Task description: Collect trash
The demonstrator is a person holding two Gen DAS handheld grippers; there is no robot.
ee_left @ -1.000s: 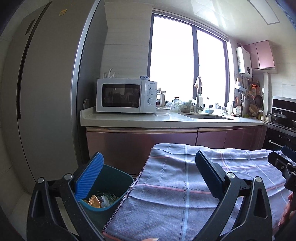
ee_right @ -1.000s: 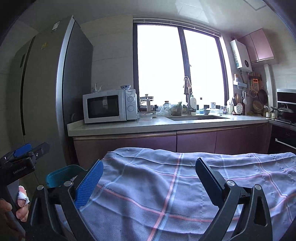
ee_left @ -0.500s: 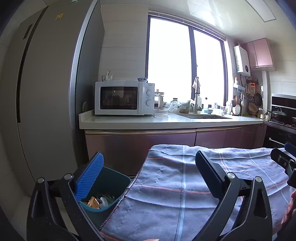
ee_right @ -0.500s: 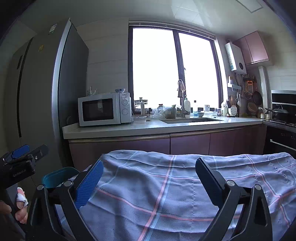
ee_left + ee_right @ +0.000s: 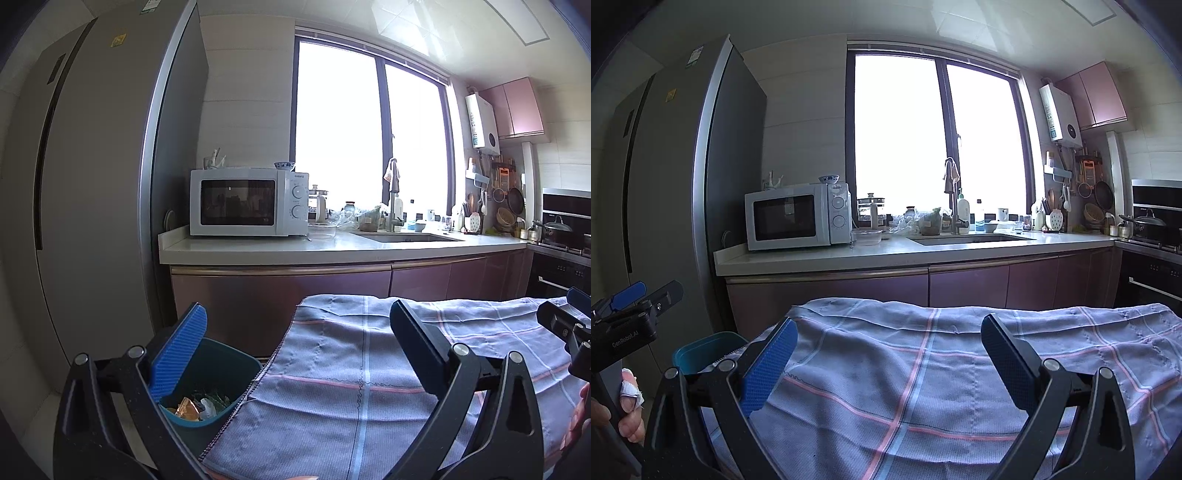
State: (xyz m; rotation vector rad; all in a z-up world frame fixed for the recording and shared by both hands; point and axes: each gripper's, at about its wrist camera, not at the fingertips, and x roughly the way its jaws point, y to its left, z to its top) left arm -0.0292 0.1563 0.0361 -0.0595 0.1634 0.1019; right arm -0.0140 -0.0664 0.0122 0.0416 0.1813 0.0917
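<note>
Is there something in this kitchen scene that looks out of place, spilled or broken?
Nothing is spilled or broken. The teal plastic bin beside the blue checked cloth holds trash inside. One small oddity: a blue-and-white bowl sits on top of the white microwave. Both tools are open and empty.

A tall grey refrigerator [image 5: 92, 192] fills the left of the frame. Beside it, at centre, a white microwave [image 5: 248, 202] stands on the pale bench [image 5: 332, 247], with a small patterned bowl [image 5: 284, 165] on top. Right of centre, a sink [image 5: 406, 237] and faucet [image 5: 393, 192] sit under a bright window [image 5: 369, 136]. At upper right hang a white water heater [image 5: 482, 125] and pink cabinets [image 5: 517, 107]. A dark pot [image 5: 557, 226], perhaps on a stove, sits at far right. A checked cloth [image 5: 369, 369] covers the lower centre.
</note>
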